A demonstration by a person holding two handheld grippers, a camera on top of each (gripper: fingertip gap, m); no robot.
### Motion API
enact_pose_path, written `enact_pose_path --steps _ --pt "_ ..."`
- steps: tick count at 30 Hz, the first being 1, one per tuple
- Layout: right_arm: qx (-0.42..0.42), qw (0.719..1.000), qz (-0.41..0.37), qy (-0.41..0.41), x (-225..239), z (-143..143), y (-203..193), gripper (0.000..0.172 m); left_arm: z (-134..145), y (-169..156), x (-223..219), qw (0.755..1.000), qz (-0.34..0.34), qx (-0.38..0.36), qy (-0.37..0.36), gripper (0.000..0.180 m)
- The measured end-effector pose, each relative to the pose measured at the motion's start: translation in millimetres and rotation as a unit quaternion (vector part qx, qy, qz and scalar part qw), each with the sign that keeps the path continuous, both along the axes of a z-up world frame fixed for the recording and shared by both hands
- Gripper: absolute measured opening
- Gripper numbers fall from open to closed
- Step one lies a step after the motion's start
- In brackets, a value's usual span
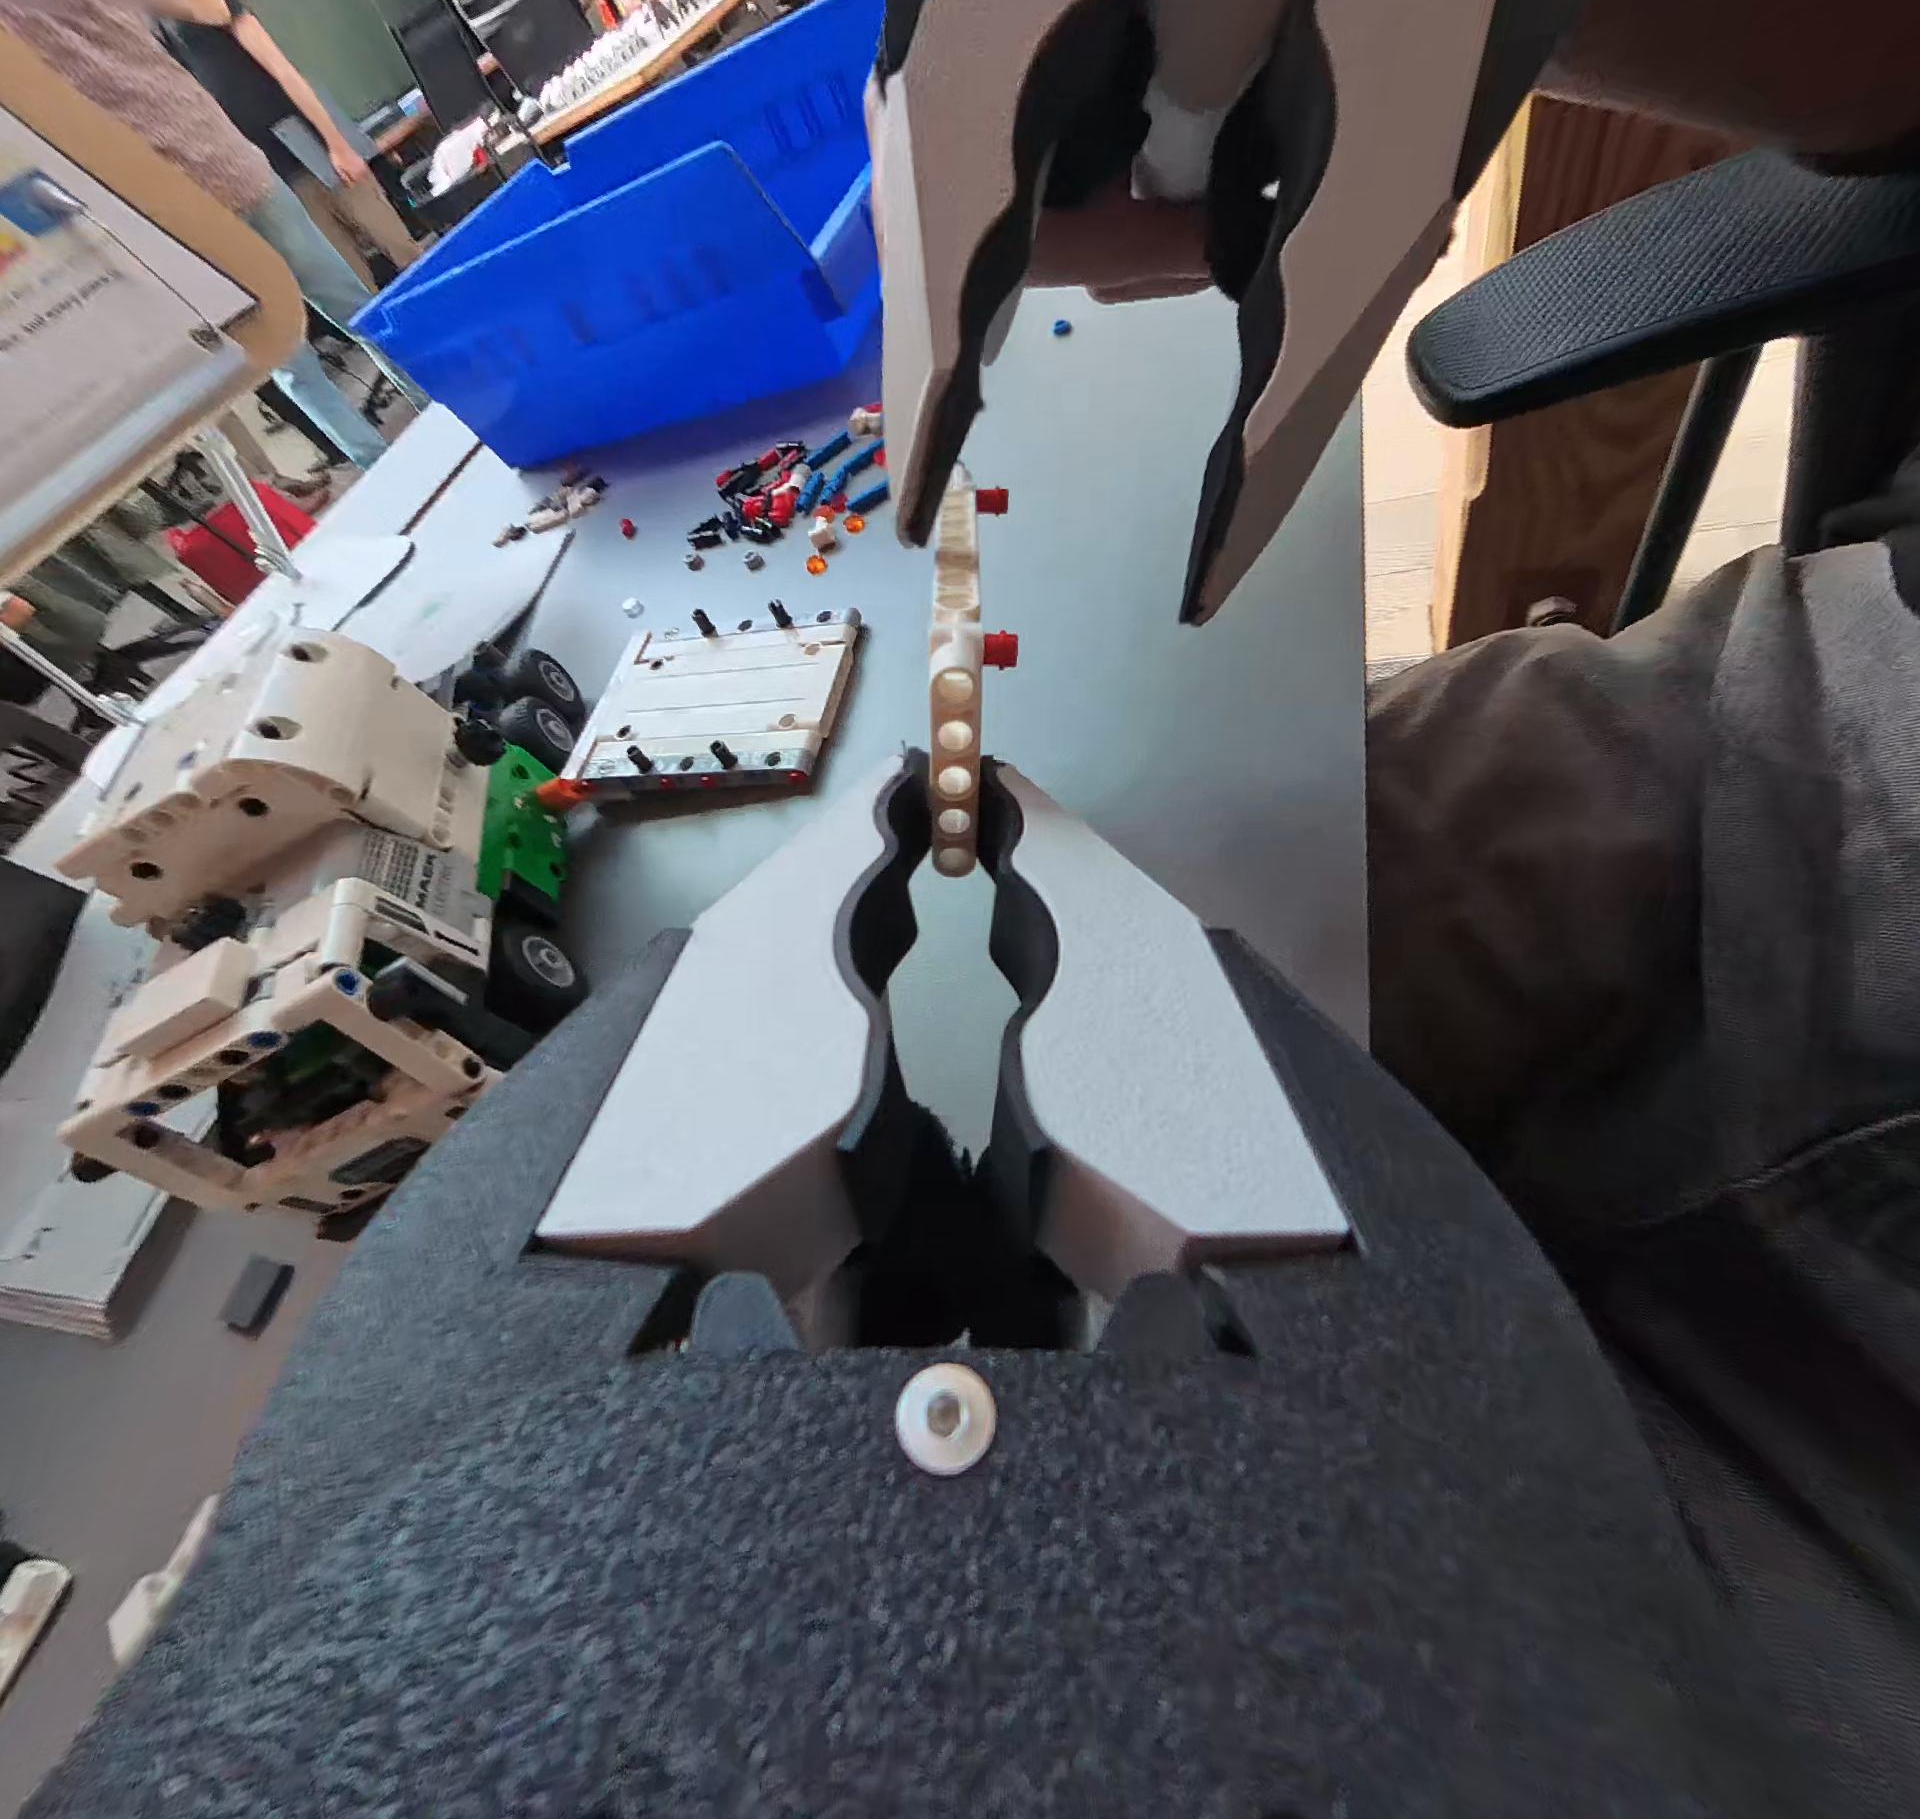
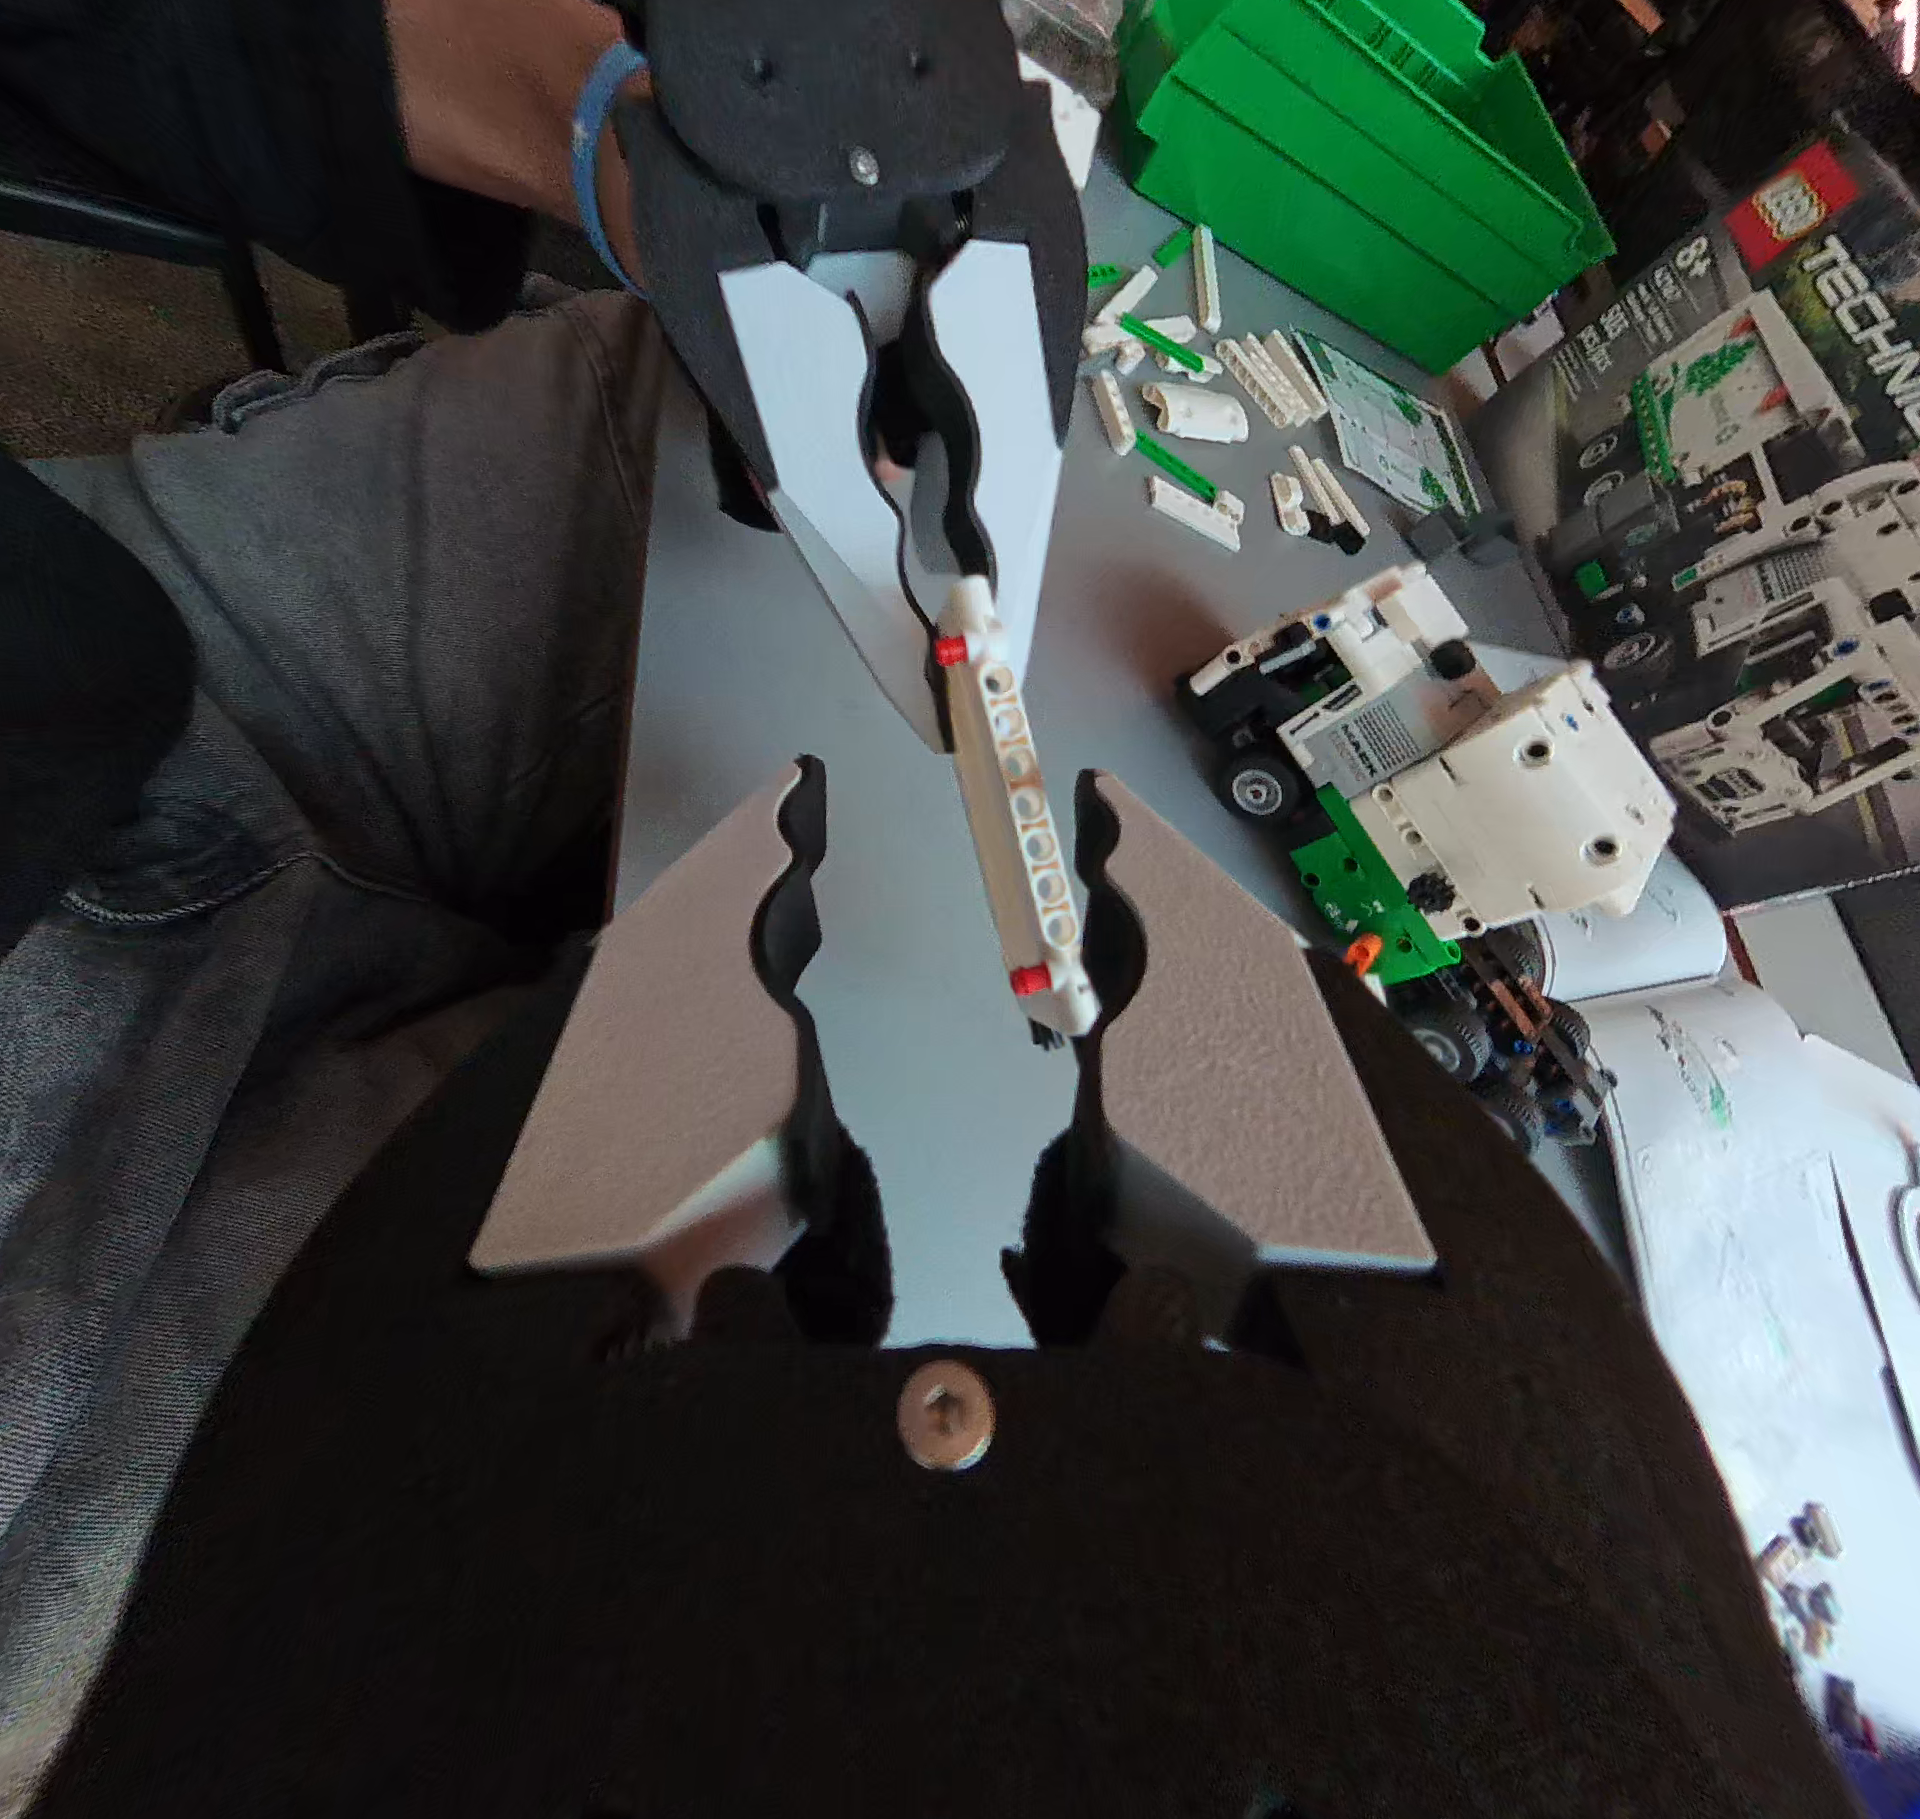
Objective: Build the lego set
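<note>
Left wrist view, left to right: a white-and-green toy brick truck model is sitting at 9 o'clock on the grey table. A flat white ribbed brick panel with black pegs is lying at 10 o'clock.

Dead centre, the left gripper is clamping the near end of a long white plastic beam with a row of round holes, both dark pads pressing its sides.

The beam's long axis is running 6 to 12 o'clock, pointing away from the left gripper. Two red pins are sticking out toward 3 o'clock.

At 12 o'clock the right gripper is hanging wide open around the beam's far end, gripping nothing. One fingertip is sitting against the beam, the other well apart.

In the right wrist view the beam is tilting 11 to 5 o'clock, hugging the 3 o'clock finger.
</note>
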State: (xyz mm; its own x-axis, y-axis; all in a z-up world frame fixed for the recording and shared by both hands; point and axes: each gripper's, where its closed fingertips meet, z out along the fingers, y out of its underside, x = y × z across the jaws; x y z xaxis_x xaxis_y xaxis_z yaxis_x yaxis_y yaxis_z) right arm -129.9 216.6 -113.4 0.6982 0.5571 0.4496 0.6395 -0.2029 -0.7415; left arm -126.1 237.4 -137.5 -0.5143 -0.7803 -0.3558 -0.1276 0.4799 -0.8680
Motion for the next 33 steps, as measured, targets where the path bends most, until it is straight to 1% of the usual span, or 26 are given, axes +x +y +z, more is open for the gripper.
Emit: enact_pose_path --steps 1,2,4,6,12,16,19,22,26,29,32,33 --pt "0.002 1.000 0.007 -0.011 -6.2 1.9 -0.6 0.043 1.2 1.4 0.1 1.000 0.001 0.010 -0.014 0.007" --pt "0.004 0.999 0.006 -0.031 -10.2 1.6 0.9 0.043 1.7 2.6 0.0 1.000 0.001 0.017 -0.022 0.007" --pt "0.022 0.997 0.002 -0.073 -14.8 2.7 6.0 0.036 1.6 3.3 -0.7 0.999 0.001 0.027 -0.030 0.007" --pt "0.033 0.996 0.000 -0.082 -18.7 6.0 11.6 0.033 0.0 1.1 -1.8 0.999 -0.003 0.039 -0.034 0.007" --pt "0.012 0.994 -0.002 -0.112 -17.4 -0.2 15.3 0.028 -15.1 -4.1 -0.5 0.994 -0.003 0.105 -0.029 0.007" --pt "-0.019 0.991 -0.005 -0.132 -10.6 -13.0 10.8 0.027 -16.8 -3.9 0.2 0.994 -0.001 0.110 -0.026 0.007" --pt "-0.024 0.991 -0.002 -0.128 -10.7 -17.8 10.9 0.025 -18.1 -4.3 0.3 0.993 0.000 0.116 -0.026 0.007" --pt "-0.015 0.990 0.002 -0.137 -12.2 -18.4 12.1 0.013 -18.2 -3.7 0.7 0.993 0.002 0.115 -0.025 0.007" --pt "-0.024 0.990 0.001 -0.137 -11.4 -19.2 11.8 0.009 -19.3 -4.5 0.5 0.992 0.000 0.120 -0.024 0.007" --pt "-0.017 0.987 0.006 -0.158 -10.9 -20.3 12.0 0.008 -19.9 -3.9 0.7 0.992 0.003 0.124 -0.025 0.007" --pt "-0.017 0.991 -0.003 -0.132 -13.0 -17.2 12.1 0.009 -16.2 -3.8 -0.4 0.993 0.000 0.117 -0.034 0.007" --pt "-0.019 0.992 0.001 -0.126 -13.7 -16.0 9.6 0.011 -14.4 -3.6 -0.9 0.993 0.000 0.113 -0.038 0.007"
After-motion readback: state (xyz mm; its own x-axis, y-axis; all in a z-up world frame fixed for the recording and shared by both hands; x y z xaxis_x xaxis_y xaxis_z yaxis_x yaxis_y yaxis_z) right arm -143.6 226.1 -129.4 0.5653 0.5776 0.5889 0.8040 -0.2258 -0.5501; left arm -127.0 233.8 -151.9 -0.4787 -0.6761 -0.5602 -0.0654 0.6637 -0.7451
